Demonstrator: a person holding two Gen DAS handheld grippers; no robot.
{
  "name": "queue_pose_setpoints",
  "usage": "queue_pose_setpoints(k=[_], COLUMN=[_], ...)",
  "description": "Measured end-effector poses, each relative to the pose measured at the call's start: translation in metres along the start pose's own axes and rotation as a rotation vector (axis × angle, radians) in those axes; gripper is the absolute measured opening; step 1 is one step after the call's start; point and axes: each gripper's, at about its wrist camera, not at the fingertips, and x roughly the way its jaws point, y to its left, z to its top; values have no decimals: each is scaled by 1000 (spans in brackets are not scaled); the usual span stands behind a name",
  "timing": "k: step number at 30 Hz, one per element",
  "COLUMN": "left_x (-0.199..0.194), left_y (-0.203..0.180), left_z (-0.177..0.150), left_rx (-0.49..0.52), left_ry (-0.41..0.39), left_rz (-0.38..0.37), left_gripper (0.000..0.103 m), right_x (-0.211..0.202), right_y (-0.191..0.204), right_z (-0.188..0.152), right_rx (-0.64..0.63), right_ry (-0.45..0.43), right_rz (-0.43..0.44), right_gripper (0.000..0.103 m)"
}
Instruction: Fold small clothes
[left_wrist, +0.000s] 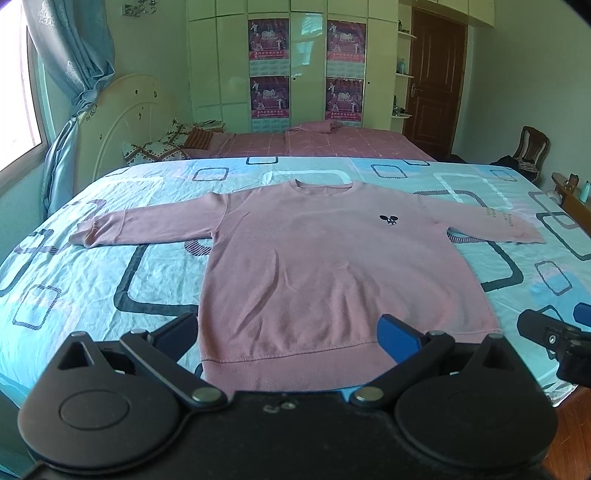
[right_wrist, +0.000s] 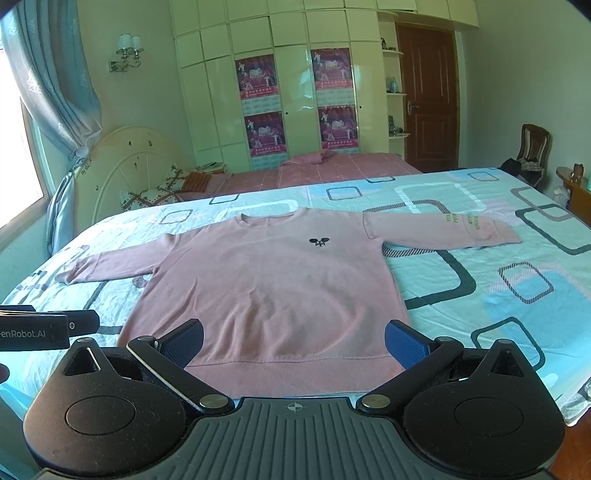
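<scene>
A pink sweater (left_wrist: 314, 266) is laid flat, front up, across the middle of both frames on a blue patterned bedsheet (left_wrist: 92, 266), its sleeves spread toward the left and right edges. The left gripper (left_wrist: 288, 338) is seen at the bottom centre of its frame, jaws spread wide and empty above the hem. The right gripper (right_wrist: 293, 341) is likewise held released and empty over the hem. A wardrobe (right_wrist: 280, 74) with posters is seen at upper centre.

The left claw (right_wrist: 48, 330), at the frame's left edge beside the sweatshirt (right_wrist: 266, 291), bears white lettering "enRobot.AI", its start cut off. Print on the sweatshirt's sleeve and on the wardrobe posters (right_wrist: 256, 77) is too small to read.
</scene>
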Motion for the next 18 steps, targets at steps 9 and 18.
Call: queue_pose_setpoints(k=[9, 18], left_x=[16, 41], left_y=[1, 1], left_z=[8, 19], left_rx=[4, 0], left_ry=[10, 26], left_rz=[4, 21], left_gripper=[103, 103], right_x=[14, 36], right_y=[-5, -16], right_z=[6, 15], right_rx=[14, 20], right_ry=[6, 25], right_rz=[-20, -44], right_gripper=[103, 103])
